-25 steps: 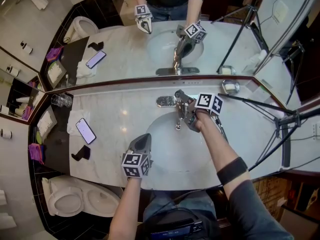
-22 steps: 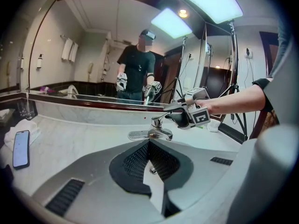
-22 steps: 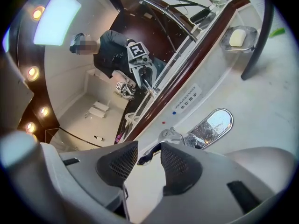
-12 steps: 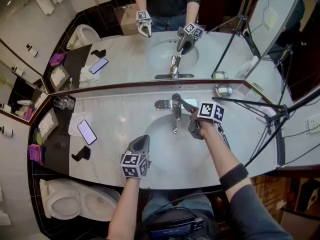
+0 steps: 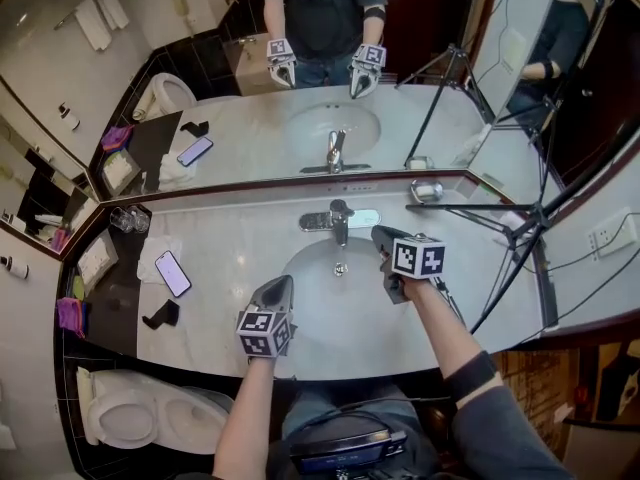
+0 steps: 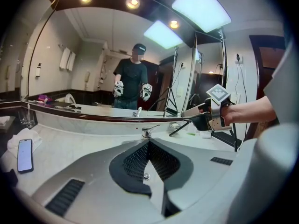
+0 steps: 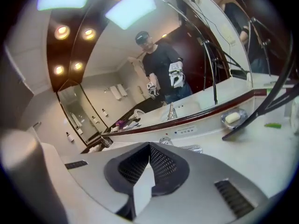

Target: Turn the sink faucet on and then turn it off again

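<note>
- The faucet stands at the back of the sink basin, on the counter just below the mirror.
- Its long axis runs from the mirror wall out toward me. The spout points at me and down over the bowl, and as far as I can tell the lever lies along the top on the same line.
- I see no stream under the spout, so I judge the water is off.
- My right gripper hangs just to the right of the faucet, apart from it. Its jaws are together with nothing between them, and its tip is aimed toward the lever. I read it as parked there because this is the hand that works the lever, near enough to reach it but clear of the chrome.
- My left gripper hovers over the near left of the bowl, well apart from the faucet. Its jaws are pressed together and empty, and I judge it is only staying out of the way.
- Further out, a phone lies on the counter to the left and a soap dish sits to the right. Neither one matters to the job.
</note>
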Available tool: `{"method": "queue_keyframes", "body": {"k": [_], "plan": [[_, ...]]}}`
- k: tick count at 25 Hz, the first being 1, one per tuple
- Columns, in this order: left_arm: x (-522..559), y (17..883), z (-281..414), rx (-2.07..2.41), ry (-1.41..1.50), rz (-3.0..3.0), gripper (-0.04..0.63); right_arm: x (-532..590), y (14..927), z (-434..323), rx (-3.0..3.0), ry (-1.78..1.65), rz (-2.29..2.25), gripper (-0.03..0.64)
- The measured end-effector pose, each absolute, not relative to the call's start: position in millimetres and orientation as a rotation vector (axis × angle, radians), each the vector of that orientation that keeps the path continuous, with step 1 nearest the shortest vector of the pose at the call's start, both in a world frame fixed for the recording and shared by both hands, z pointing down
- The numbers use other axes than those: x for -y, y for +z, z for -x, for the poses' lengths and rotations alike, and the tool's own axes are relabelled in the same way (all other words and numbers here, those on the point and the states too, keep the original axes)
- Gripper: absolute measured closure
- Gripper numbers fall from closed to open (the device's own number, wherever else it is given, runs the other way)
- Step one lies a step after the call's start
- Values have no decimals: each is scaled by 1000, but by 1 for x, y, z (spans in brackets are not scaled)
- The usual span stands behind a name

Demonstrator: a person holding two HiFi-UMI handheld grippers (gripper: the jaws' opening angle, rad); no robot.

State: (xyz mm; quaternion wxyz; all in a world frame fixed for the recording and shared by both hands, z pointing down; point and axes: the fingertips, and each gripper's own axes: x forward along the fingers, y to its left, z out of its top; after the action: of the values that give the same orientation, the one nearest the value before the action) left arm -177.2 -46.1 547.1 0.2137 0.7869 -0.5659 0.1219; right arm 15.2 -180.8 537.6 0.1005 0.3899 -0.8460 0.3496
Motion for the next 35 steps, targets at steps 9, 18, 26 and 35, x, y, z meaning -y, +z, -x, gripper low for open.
{"method": "queue_keyframes", "body": {"k": [9,18,26,35], "plan": [[34,531,167,1562,296,-2188,595,121,525,-51,2484,614,-1208,600],[20,529,161,1548,291,-2184,595,90,528,-75,2453,443,-1230,600],[11,534,163,1540,347,-2201,595,77,542,-77,2434,471,-1238,600],[11,539,160,1541,357,-2196,595,77,554,-71,2409,428,-1172,600]]}}
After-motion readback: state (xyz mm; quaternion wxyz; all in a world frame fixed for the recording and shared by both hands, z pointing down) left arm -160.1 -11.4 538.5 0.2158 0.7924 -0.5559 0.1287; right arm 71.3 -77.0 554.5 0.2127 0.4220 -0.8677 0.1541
